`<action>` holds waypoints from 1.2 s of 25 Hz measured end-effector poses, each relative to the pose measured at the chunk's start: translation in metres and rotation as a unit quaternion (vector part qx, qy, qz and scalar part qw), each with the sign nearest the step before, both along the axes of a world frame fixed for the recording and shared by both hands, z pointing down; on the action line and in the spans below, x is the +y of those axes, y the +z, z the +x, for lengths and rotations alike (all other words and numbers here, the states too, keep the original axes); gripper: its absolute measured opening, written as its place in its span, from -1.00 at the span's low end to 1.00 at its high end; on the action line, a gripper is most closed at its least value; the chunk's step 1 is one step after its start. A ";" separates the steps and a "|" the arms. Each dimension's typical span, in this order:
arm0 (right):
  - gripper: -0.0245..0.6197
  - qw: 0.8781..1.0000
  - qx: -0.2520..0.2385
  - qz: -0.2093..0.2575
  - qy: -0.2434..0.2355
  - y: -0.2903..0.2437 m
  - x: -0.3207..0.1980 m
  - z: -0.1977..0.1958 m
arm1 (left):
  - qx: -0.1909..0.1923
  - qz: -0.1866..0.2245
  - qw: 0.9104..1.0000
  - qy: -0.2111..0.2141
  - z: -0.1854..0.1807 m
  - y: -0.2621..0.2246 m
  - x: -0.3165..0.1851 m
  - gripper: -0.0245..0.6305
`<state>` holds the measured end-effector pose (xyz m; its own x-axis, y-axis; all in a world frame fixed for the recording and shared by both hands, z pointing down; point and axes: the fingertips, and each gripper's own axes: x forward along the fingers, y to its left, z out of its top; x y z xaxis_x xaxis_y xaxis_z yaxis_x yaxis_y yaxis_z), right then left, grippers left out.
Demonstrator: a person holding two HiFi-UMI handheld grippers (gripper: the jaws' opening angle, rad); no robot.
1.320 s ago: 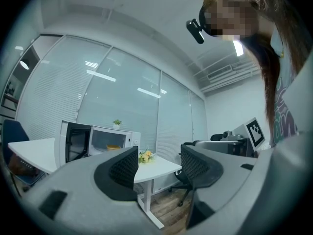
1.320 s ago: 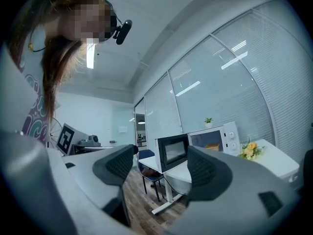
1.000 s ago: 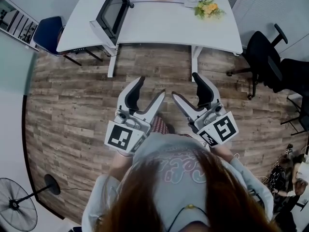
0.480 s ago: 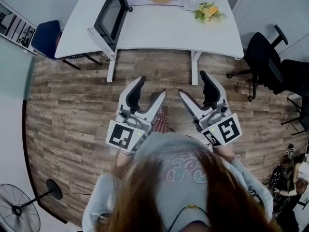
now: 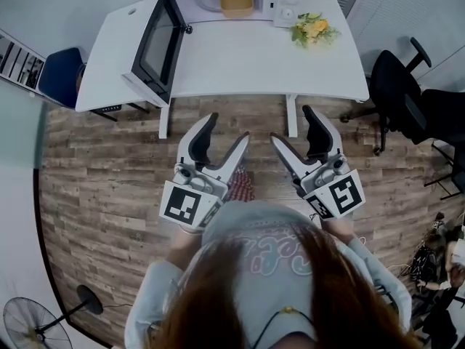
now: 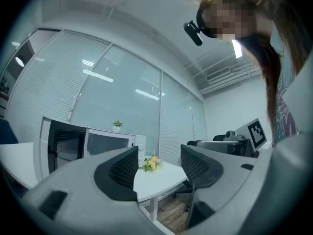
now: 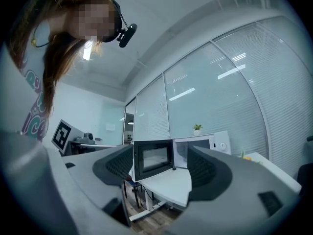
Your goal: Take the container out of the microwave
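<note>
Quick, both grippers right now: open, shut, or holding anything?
Left gripper: open, holding nothing.
Right gripper: open, holding nothing.

White table point(image 5: 247, 58), open microwave point(image 5: 205, 3) at back — yellow flowers point(image 5: 314, 29) beside

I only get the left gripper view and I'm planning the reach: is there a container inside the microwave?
Observer: Yes. The head view shows a yellow container sitting in the cavity of the microwave.
Operator: Is the right tool free?
Observer: Its own view shows the right tool with jaws apart and nothing between them.
Operator: Are we at the table yet?
Observer: No. In the head view the left tool and the right tool hang over the wood floor, short of the front edge of the white table.
</note>
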<state>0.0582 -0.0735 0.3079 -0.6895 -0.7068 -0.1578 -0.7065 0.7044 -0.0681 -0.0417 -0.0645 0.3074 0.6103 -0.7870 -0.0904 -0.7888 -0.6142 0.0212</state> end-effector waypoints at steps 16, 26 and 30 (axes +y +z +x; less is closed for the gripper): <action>0.10 1.000 -0.007 -0.006 0.018 -0.015 -0.115 -0.039 | -0.013 0.012 1.000 0.021 -0.034 -0.018 -0.119 -0.19; 0.10 1.000 -0.017 -0.011 0.014 -0.019 -0.178 -0.067 | -0.020 -0.002 0.999 0.038 -0.048 -0.013 -0.183 -0.19; 0.10 1.000 -0.018 -0.011 0.015 -0.021 -0.199 -0.076 | -0.016 -0.010 0.999 0.042 -0.052 -0.012 -0.206 -0.18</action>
<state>-0.0177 -0.2730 0.2870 -0.6618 -0.7309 -0.1669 -0.7244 0.6807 -0.1087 -0.0936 -0.2702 0.2957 0.6766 -0.7344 -0.0545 -0.7351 -0.6779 0.0088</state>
